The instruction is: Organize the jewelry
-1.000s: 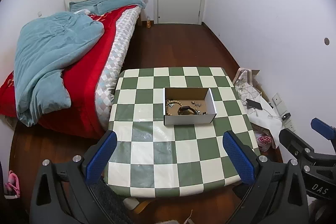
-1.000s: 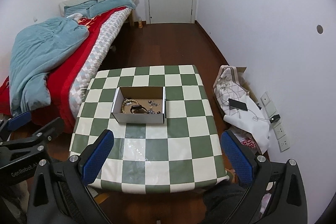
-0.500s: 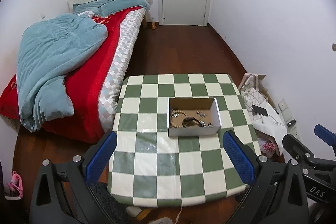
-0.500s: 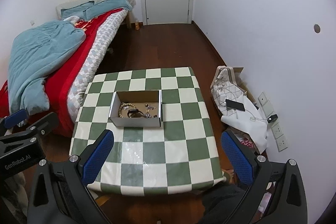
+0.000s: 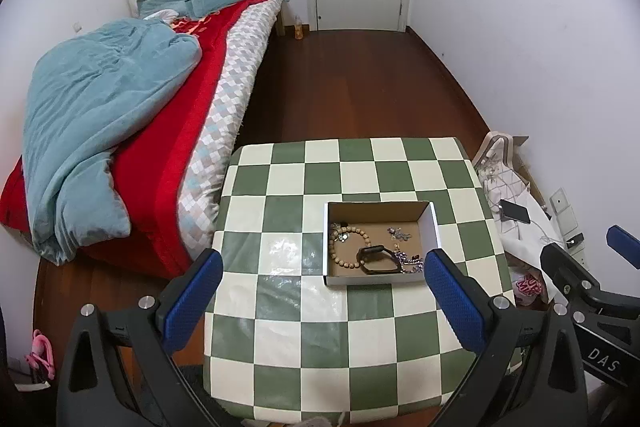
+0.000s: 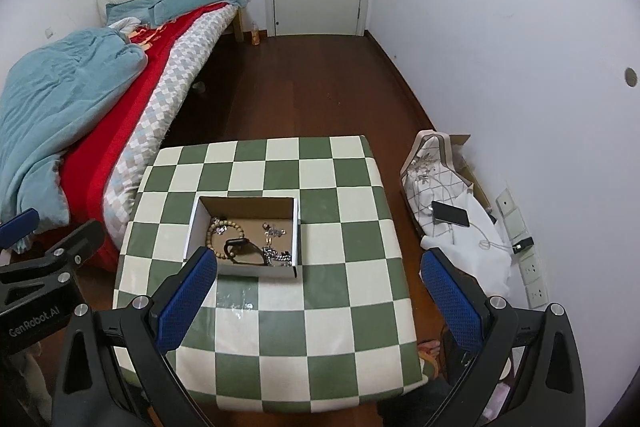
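Hovering above the near edge of the tabletop, both tongs are being held spread wide and empty, well short of the box. Nothing is being gripped by the left tongs or by the right tongs.

In the left view the box is being seen ahead and slightly right of the midline, its near right corner lying just beside the right pad. In the right view the box is being seen ahead and left of the midline, its near left corner partly hidden behind the left pad. By this, the box is being framed between the two tongs, and neither is judged clearly nearer.

Inside, the bead bracelet is being kept at the left, the black band near the front wall with its long axis running left to right, and small chains at the right. The bed is being left far beyond, to the left.
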### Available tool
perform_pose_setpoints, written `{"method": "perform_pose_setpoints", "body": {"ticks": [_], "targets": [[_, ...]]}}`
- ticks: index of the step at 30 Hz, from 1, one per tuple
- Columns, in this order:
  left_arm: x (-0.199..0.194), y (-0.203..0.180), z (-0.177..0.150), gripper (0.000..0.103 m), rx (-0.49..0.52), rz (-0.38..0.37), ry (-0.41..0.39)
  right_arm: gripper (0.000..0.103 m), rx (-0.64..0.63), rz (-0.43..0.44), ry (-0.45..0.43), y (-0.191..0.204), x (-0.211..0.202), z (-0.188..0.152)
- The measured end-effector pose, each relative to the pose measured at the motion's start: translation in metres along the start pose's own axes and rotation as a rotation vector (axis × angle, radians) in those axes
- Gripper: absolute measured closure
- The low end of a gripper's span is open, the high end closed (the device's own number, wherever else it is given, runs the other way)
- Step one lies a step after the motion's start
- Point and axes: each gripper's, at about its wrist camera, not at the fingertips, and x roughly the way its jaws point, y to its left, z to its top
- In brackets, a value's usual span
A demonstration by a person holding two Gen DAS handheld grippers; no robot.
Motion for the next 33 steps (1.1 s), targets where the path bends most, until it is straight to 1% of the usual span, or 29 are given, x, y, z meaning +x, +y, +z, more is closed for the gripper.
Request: {"method": "perform_pose_setpoints", "body": {"ticks": [7, 13, 22, 33], "targets": [[0.019, 0.000, 0.005, 0.000, -0.008, -0.009, 0.038, 0.000, -0.005, -0.007, 0.041, 0.003, 0.032, 0.013], [0.023, 0.001, 0.005, 0.000, -0.008, -0.009, 0.048, 0.000, -0.011, -0.012, 0.057, 0.007, 0.044, 0.016], [0.018, 0.005, 0.004, 0.000, -0.017, -0.001, 0.039, 0.000, -0.018, -0.013, 0.068, 0.009, 0.045, 0.015], [0.011, 0.010, 0.003, 0.000, -0.026, 0.010, 0.030, 0.000, -0.026, -0.009, 0.054, 0.011, 0.035, 0.016]]}}
